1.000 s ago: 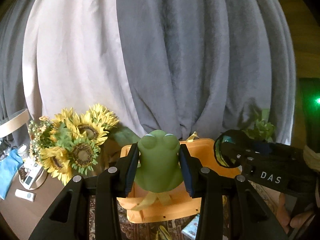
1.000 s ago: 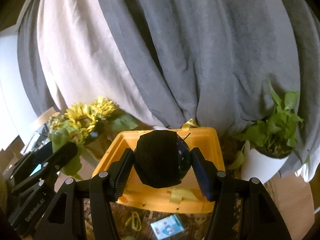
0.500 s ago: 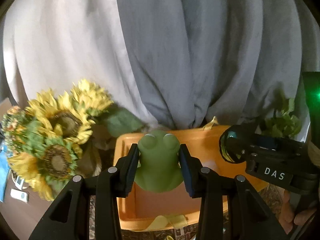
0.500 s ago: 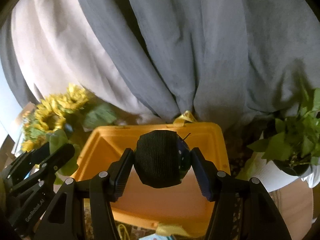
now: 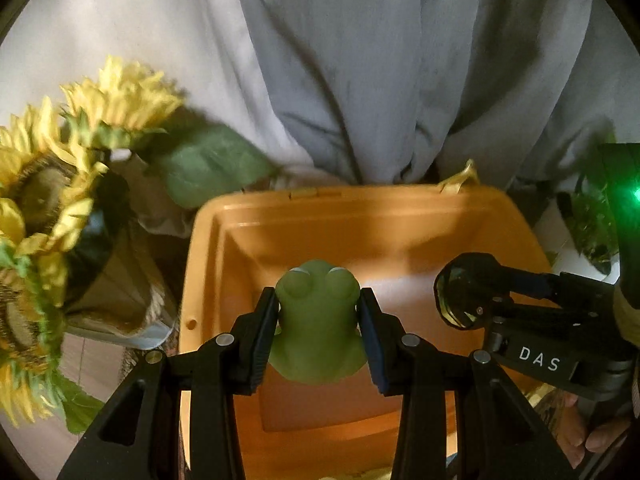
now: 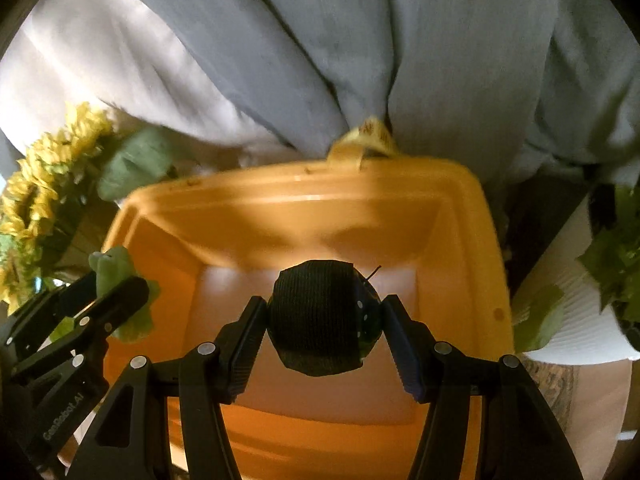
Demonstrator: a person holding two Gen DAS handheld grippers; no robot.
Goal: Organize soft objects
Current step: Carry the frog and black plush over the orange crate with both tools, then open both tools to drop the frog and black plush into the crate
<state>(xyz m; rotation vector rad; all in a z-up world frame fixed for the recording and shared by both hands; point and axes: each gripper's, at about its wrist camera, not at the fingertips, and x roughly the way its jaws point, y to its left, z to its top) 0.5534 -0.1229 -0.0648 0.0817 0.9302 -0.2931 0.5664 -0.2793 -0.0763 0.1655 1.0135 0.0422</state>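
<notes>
My left gripper (image 5: 318, 330) is shut on a green frog plush (image 5: 316, 328) and holds it over the open orange bin (image 5: 360, 216). My right gripper (image 6: 324, 322) is shut on a black ball-shaped soft toy (image 6: 316, 320) and holds it over the same orange bin (image 6: 304, 196). In the right wrist view the left gripper (image 6: 108, 296) with the frog plush (image 6: 110, 266) is at the bin's left side. In the left wrist view the right gripper's body (image 5: 532, 328) is to the right, its fingertips hidden. The bin's floor looks bare.
Sunflowers in a pot (image 5: 52, 200) stand left of the bin. A green plant in a white pot (image 6: 592, 304) stands to its right. Grey and white curtains (image 5: 360, 60) hang close behind the bin. A yellow strap (image 6: 364, 136) sticks up at the far rim.
Both grippers have moved forward, from short of the bin to above its inside, each still holding its toy. The bin now fills the lower part of both views.
</notes>
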